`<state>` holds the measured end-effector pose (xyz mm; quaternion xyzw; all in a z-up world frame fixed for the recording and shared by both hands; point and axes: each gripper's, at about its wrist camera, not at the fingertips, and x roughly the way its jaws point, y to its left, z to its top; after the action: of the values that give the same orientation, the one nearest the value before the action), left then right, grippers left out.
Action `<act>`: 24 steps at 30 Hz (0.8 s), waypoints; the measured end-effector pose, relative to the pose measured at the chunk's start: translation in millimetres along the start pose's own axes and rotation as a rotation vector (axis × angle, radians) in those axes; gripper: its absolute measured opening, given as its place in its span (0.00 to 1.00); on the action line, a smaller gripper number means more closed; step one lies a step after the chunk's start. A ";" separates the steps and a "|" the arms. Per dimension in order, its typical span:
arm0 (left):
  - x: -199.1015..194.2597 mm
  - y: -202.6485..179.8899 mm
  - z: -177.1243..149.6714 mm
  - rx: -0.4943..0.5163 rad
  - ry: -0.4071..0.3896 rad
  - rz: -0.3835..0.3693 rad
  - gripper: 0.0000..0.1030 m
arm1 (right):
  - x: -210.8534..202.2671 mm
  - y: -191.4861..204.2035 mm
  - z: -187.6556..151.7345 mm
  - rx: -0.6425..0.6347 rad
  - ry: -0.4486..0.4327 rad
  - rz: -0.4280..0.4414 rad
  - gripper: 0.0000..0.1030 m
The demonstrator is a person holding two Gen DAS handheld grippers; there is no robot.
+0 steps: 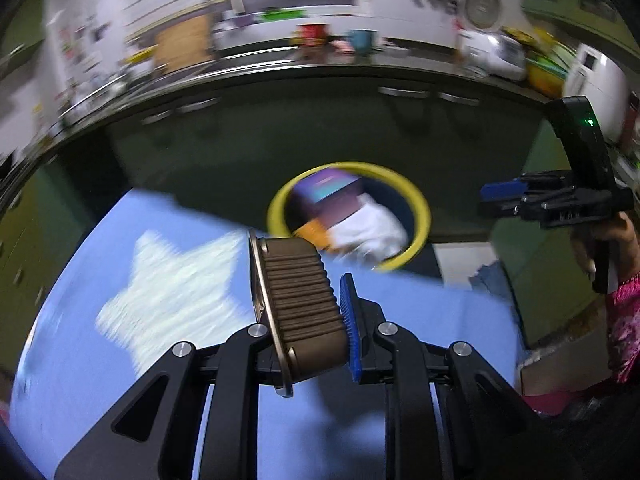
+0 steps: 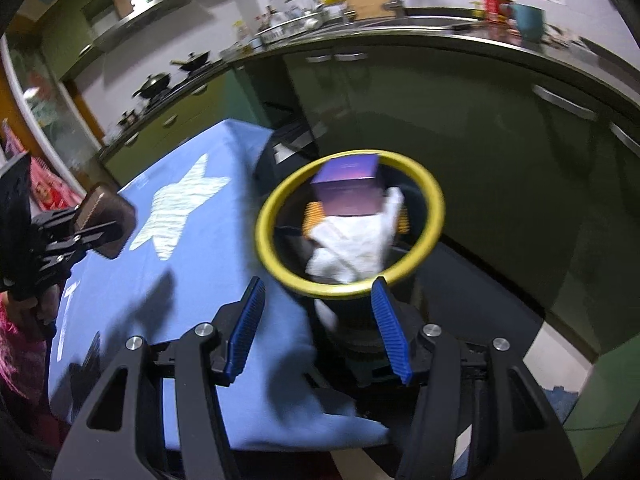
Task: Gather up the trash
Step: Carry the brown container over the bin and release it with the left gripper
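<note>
The left claw (image 1: 308, 320) is clamped on a brown ribbed tin (image 1: 300, 300) with a metal rim, which sits tilted between a blue ribbed pad (image 1: 348, 320) on one side and a black finger hidden behind the rim on the other; from the right wrist view the same tin (image 2: 106, 222) hangs in that claw (image 2: 80, 232) above the left edge of the cloth. Below it lies the tabletop under a light blue cloth (image 1: 120, 360), printed with a pale star (image 1: 172, 292) that is smeared by motion blur. The right claw (image 2: 320, 328) stands at a middling width with nothing between its blue pads (image 2: 248, 324), hovering over the cloth's near corner (image 2: 240, 400) and the lower rim of the bin. Seen from the left wrist, this right claw (image 1: 504, 196) floats off to the side, gripped by a hand (image 1: 604, 248) in a pink patterned sleeve (image 1: 624, 320). Just past the tabletop's edge stands a dark trash bin with a yellow rim (image 2: 276, 200), already holding a purple box (image 2: 348, 188), crumpled white paper (image 2: 352, 244) and something orange (image 2: 314, 216) underneath. Behind the bin run dark green cabinet doors (image 2: 460, 152), and above them a counter (image 2: 440, 36) with a teal mug (image 2: 528, 20) and a red container (image 2: 492, 8), all blurred.
</note>
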<state>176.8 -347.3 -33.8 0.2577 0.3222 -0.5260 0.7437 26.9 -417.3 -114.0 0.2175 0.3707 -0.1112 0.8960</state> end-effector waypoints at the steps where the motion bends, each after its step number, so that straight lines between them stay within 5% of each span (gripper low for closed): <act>1: 9.6 -7.0 9.7 0.016 0.004 -0.017 0.19 | -2.7 -7.5 -1.1 0.013 -0.004 -0.006 0.52; 7: 93.7 -46.9 72.0 0.103 0.080 -0.109 0.19 | -10.1 -46.2 -10.9 0.079 -0.010 -0.041 0.52; 16: 185.0 -58.3 103.4 0.128 0.205 -0.085 0.20 | -8.1 -72.4 -15.6 0.128 -0.009 -0.044 0.52; 20: 203.7 -52.3 104.7 0.101 0.213 -0.051 0.64 | -5.1 -68.8 -15.7 0.121 -0.005 -0.033 0.52; 24: 193.3 -42.4 98.3 0.052 0.205 -0.069 0.65 | -6.6 -64.0 -16.0 0.111 -0.005 -0.024 0.52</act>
<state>203.2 -550.8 -115.8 0.3181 0.3917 -0.5302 0.6814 -10.6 -465.8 -139.2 0.2619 0.3641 -0.1429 0.8823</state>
